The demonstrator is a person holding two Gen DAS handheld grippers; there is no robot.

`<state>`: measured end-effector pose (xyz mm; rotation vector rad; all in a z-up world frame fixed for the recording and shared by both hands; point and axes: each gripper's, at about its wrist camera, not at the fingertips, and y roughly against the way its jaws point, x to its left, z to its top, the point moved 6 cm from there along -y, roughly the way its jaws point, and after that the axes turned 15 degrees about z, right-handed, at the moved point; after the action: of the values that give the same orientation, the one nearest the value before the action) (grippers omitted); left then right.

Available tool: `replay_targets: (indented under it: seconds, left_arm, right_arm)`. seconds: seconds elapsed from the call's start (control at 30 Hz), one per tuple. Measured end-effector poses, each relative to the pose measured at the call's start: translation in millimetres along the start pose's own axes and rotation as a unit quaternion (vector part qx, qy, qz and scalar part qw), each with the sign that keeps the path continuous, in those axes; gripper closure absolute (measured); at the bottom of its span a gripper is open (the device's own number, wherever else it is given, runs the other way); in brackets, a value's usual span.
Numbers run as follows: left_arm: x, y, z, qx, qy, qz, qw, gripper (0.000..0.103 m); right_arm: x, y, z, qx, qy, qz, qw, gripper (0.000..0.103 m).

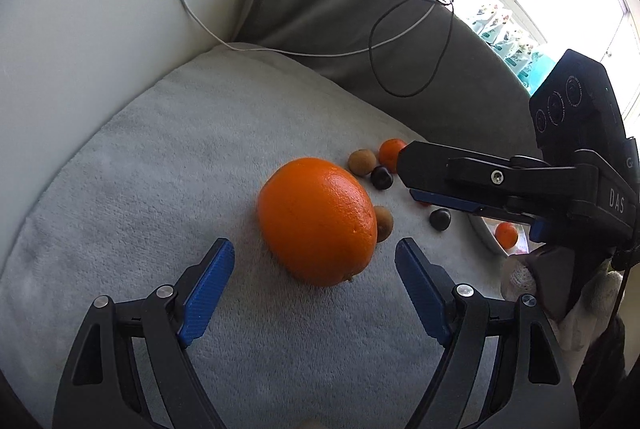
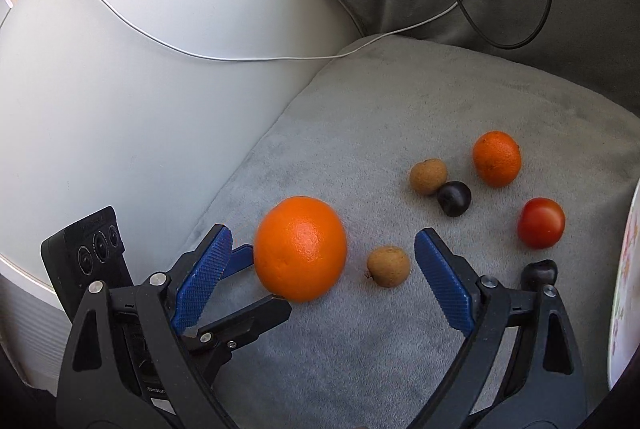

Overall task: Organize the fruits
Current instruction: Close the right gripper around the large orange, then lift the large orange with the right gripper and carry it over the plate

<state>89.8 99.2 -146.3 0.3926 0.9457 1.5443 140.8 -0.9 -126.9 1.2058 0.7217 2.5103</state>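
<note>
A large orange [image 1: 316, 221] [image 2: 300, 249] lies on a pale grey cushion [image 1: 160, 169]. My left gripper [image 1: 314, 247] is open, its blue pads [image 1: 208, 289] on either side of the orange's near end without touching it. From the right wrist view, the left gripper [image 2: 268, 277] reaches in from the lower left. My right gripper [image 2: 324, 235] [image 1: 407, 179] is also open and holds nothing; it hangs over the small fruits. Those are a mandarin [image 2: 497, 159], two brown fruits [image 2: 428, 177] [image 2: 389, 265], two dark fruits [image 2: 454, 199] [image 2: 539, 273] and a red tomato [image 2: 541, 223].
A white patterned plate [image 2: 628, 269] [image 1: 486, 237] sits at the cushion's right edge, holding another mandarin [image 1: 506, 235]. A white armrest [image 1: 80, 29] curves along the left. Behind lies a dark grey cushion [image 1: 340, 9] with white and black cables [image 1: 400, 41] draped over it. A gloved hand [image 1: 520, 277] holds the right gripper.
</note>
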Motion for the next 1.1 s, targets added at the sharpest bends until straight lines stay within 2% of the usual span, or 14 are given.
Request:
replay_targets:
  seconds: [0.33,0.53,0.63,0.77,1.1]
  left_arm:
    - [3,-8,0,0.015,0.010,-0.016,0.9997,0.024]
    - [1,-13,0,0.019,0.005,-0.017,0.9997,0.031]
    - [0,-15,-1,0.022,-0.001,-0.016,0.9996,0.038]
    - [-3,-17,-2,0.022,-0.006,-0.011,0.9997,0.041]
    - [-9,-10,-2,0.010,-0.017,0.002,0.9998,0.041]
  right_arm:
    - [12,-30,-3,0.029,0.012,0.015,0.999,0.009]
    - [13,-41,-4,0.044,0.013,0.008,0.999,0.023]
    - [11,-43,-5,0.049,0.017,-0.002,0.999,0.025]
    - [8,-42,-4,0.045,0.019,-0.017,0.999,0.038]
    - [12,-30,-6,0.036,0.022,-0.014,0.999,0.040]
